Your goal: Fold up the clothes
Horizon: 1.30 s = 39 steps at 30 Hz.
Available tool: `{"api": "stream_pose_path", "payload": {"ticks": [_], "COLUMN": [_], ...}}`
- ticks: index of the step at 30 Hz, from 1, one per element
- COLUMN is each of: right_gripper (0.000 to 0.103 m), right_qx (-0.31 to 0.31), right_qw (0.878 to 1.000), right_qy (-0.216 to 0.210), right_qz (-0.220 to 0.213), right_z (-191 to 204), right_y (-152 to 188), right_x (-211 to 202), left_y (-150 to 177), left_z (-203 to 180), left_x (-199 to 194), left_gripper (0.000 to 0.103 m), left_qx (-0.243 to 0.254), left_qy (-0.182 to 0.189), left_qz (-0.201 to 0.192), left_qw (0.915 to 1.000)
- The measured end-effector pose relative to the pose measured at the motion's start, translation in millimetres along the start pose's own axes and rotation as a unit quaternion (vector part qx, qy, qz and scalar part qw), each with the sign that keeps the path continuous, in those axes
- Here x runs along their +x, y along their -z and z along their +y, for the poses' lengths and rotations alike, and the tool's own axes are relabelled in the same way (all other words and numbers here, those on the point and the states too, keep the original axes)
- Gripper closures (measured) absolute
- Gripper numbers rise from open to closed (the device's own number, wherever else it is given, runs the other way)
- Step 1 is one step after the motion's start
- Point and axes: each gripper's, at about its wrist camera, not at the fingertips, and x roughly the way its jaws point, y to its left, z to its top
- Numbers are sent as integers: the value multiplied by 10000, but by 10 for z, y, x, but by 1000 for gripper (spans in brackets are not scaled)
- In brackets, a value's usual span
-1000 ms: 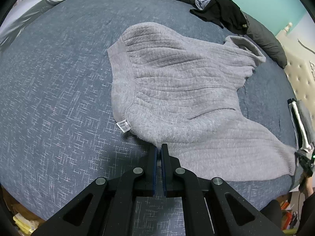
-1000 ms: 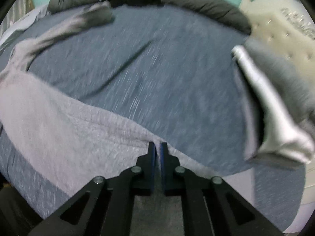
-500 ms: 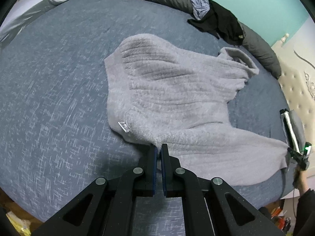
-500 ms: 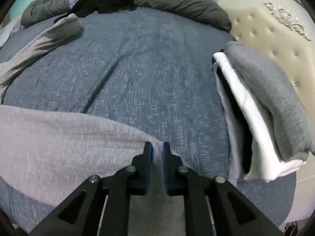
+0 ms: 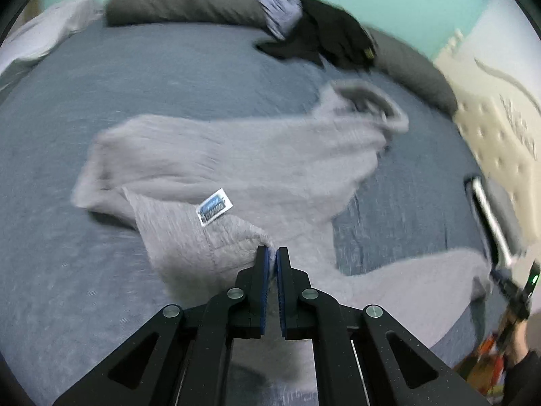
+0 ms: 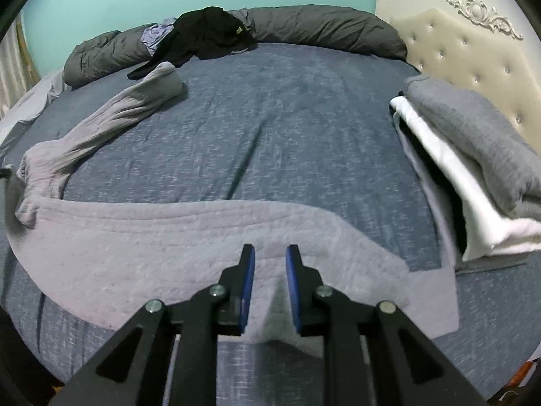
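A wide bed with a blue-grey heathered cover (image 6: pixel 304 118) filled both views, with a teal wall behind, a dark grey bolster (image 6: pixel 321 30) along the far edge and a cream tufted headboard (image 6: pixel 473 54) to my right. The grey knitted sweater (image 5: pixel 243 155) lay spread on the cover. My left gripper (image 5: pixel 272 253) was clenched on its hem, and within the last second I had lifted that corner and turned it over toward the middle, so the care label (image 5: pixel 214 206), half a second earlier at the edge, now faced up on the flipped panel. My right gripper (image 6: pixel 268 253) had been pinching the near sleeve (image 6: pixel 169 237) half a second before; now its jaws stood apart, released, with the sleeve lying flat beneath them. I judged the first fold was under way. A stack of folded clothes (image 6: pixel 473 169) sat by the headboard, and a black garment (image 6: pixel 206 30) lay against the bolster.
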Motion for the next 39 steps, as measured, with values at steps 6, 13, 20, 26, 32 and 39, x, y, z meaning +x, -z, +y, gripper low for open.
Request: {"api": "stream_pose_path", "payload": {"ticks": [6, 13, 20, 26, 32, 39], "right_gripper": [85, 71, 70, 68, 65, 65], "right_qx": [-111, -116, -21, -25, 107, 60], "right_qw": [9996, 9990, 9982, 9980, 9979, 9977], "right_qy": [-243, -437, -595, -632, -634, -669], "right_qz": [67, -4, -26, -35, 1, 36], "right_z": [209, 359, 417, 420, 368, 454], "right_y": [65, 48, 82, 115, 134, 157], "right_x": [75, 88, 51, 3, 2, -1], "left_y": [308, 432, 619, 1057, 1326, 1115], "left_z": [-83, 365, 1025, 1369, 1510, 1371], "left_x": [315, -426, -709, -744, -653, -327], "left_gripper": [69, 37, 36, 36, 36, 36], "left_qx": [404, -138, -833, -1351, -1394, -1448], "left_qy": [33, 285, 104, 173, 10, 24], "left_qz": [229, -658, -798, -803, -496, -335], "left_qw": [9989, 9973, 9933, 9874, 9890, 9889]}}
